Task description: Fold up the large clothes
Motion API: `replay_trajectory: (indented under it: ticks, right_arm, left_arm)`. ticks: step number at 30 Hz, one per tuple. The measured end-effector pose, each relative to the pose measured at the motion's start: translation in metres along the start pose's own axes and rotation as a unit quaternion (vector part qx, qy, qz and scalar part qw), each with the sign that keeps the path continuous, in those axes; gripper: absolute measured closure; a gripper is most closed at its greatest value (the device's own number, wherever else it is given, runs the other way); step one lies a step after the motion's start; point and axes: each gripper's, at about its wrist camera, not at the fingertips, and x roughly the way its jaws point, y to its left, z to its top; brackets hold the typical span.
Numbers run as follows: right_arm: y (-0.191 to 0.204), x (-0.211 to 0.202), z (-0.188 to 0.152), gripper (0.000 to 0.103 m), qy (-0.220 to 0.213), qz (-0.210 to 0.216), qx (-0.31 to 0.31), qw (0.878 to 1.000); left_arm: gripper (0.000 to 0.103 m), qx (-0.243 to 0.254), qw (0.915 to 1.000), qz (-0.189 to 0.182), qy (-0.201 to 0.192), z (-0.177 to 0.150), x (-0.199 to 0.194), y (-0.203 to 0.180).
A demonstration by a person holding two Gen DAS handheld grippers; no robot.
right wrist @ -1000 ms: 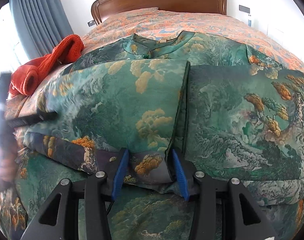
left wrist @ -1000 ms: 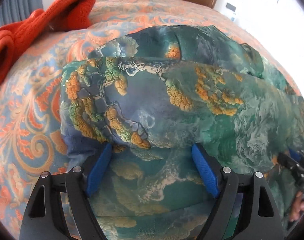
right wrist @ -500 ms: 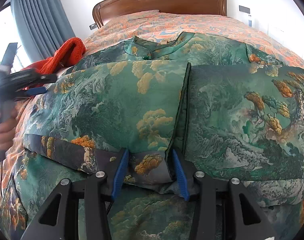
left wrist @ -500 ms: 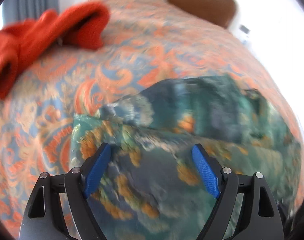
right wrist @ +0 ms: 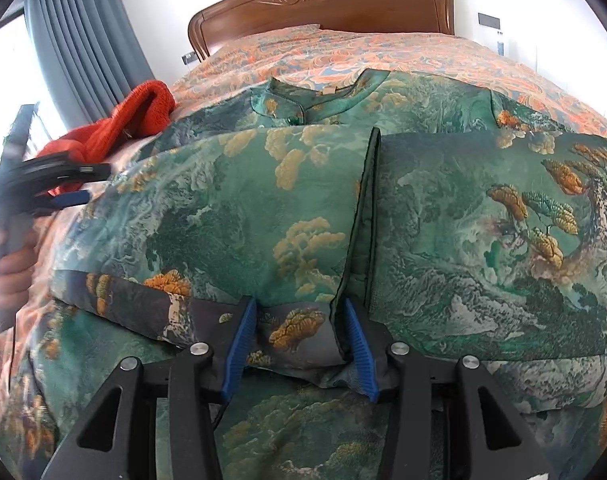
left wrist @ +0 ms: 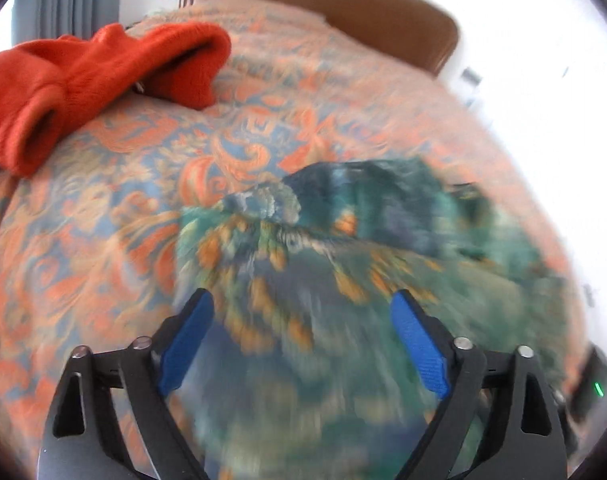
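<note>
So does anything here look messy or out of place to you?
One thing: an orange-red knitted garment lies bunched on the bedspread beside the green patterned jacket, unfolded. The jacket's folds look tidy. The left wrist view is too blurred to judge.

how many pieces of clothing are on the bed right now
2. The green printed garment lies spread across the near part of the bed, gripped at its folded edge by the right gripper. The orange knit sits far left. More may be hidden.
</note>
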Motion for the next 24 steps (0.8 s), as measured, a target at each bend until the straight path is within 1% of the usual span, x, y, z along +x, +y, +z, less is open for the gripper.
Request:
replay_trajectory:
  ticks: [2,4,5,8,10,11,12,13,14,16,19,20,21,22,24]
  right_arm:
    - [-0.002,-0.011,0.002,0.054,0.007,0.016,0.006,1.0]
    - [-0.002,-0.035,0.002,0.052,0.003,0.016,0.015,1.0]
    - [-0.003,-0.052,0.0,0.051,-0.006,0.023,0.023,0.999]
    - [-0.013,-0.109,-0.016,0.044,-0.026,0.05,0.033,0.998]
    - [-0.028,-0.147,-0.034,0.04,-0.033,0.044,0.032,0.998]
    - [-0.037,-0.163,-0.043,0.039,-0.035,0.036,0.03,0.998]
    - [-0.049,-0.185,-0.057,0.039,-0.036,0.018,0.028,0.999]
    - [-0.06,-0.2,-0.068,0.039,-0.036,0.002,0.027,0.999]
    - [-0.077,-0.222,-0.085,0.038,-0.034,-0.025,0.027,0.999]
    - [-0.106,-0.249,-0.108,0.034,-0.027,-0.063,0.038,0.997]
    - [-0.147,-0.278,-0.147,0.034,-0.008,-0.097,0.077,0.992]
    - [-0.16,-0.281,-0.158,0.034,0.002,-0.099,0.095,0.99]
    - [-0.17,-0.281,-0.166,0.034,0.012,-0.092,0.11,0.99]
    - [-0.179,-0.279,-0.175,0.034,0.027,-0.074,0.128,0.989]
    - [-0.187,-0.272,-0.187,0.034,0.045,-0.042,0.145,0.987]
  left_arm:
    - [0.007,0.009,0.9998,-0.018,-0.003,-0.026,-0.04,0.012]
    - [0.007,0.022,0.9995,-0.02,0.005,-0.054,-0.068,0.025]
    - [0.007,0.024,0.9995,-0.017,0.011,-0.068,-0.081,0.031]
    - [0.007,0.033,0.9982,-0.009,0.05,-0.12,-0.11,0.052]
    - [0.007,0.038,0.9971,-0.008,0.066,-0.149,-0.126,0.062]
    - [0.007,0.041,0.9966,-0.008,0.071,-0.164,-0.132,0.065]
    - [0.007,0.043,0.9963,-0.007,0.074,-0.175,-0.137,0.063]
    - [0.007,0.044,0.996,-0.009,0.077,-0.187,-0.14,0.064]
    - [0.007,0.046,0.9956,-0.015,0.08,-0.198,-0.141,0.062]
    - [0.007,0.052,0.995,-0.024,0.082,-0.209,-0.138,0.057]
    - [0.007,0.057,0.9938,-0.042,0.086,-0.223,-0.132,0.048]
    - [0.006,0.056,0.9924,-0.057,0.093,-0.226,-0.127,0.044]
    - [0.007,0.055,0.9907,-0.071,0.102,-0.229,-0.122,0.04]
    - [0.007,0.057,0.9885,-0.083,0.113,-0.232,-0.117,0.035]
    - [0.007,0.072,0.9858,-0.085,0.126,-0.239,-0.111,0.024]
